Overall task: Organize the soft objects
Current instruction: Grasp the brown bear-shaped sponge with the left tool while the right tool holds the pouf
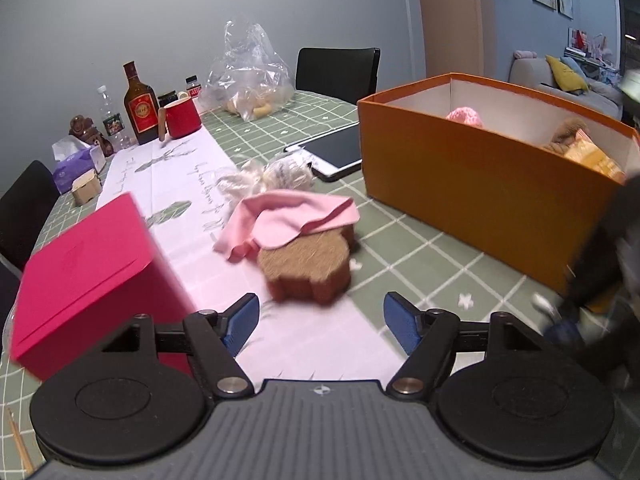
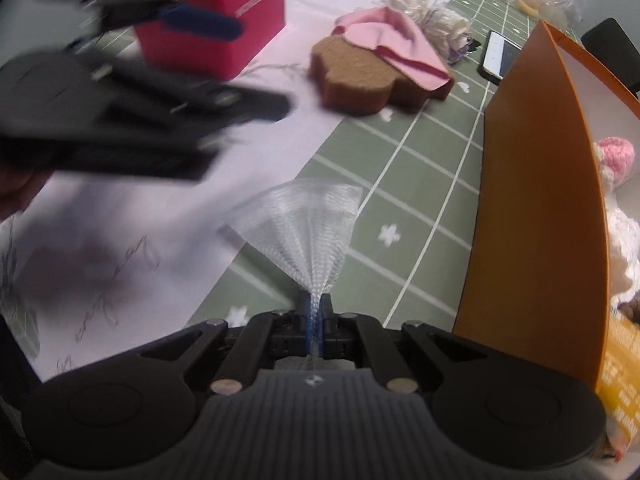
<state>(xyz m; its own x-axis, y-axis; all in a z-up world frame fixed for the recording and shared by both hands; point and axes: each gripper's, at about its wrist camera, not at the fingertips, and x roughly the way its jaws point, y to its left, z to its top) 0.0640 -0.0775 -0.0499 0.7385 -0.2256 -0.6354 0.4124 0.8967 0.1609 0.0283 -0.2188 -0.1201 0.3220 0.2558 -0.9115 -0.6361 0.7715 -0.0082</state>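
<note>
My left gripper [image 1: 320, 322] is open and empty, just short of a brown felt pad [image 1: 308, 270] with a pink cloth [image 1: 288, 220] draped over it. A cream yarn bundle [image 1: 266, 178] lies behind them. My right gripper [image 2: 317, 312] is shut on a clear mesh net [image 2: 300, 226], held above the table beside the orange box [image 2: 536, 216]. The orange box [image 1: 480, 184] holds a pink knitted item [image 1: 466, 116] and other soft things. The pad [image 2: 356, 80], the cloth [image 2: 394, 48] and the blurred left gripper [image 2: 192, 64] also show in the right wrist view.
A pink box [image 1: 88, 276] stands at my left. A tablet [image 1: 336, 152] lies by the orange box. A red mug [image 1: 182, 118], a bottle [image 1: 140, 106], a plastic bag [image 1: 248, 76] and a tissue pack [image 1: 74, 166] sit at the far end. Black chairs [image 1: 338, 68] surround the table.
</note>
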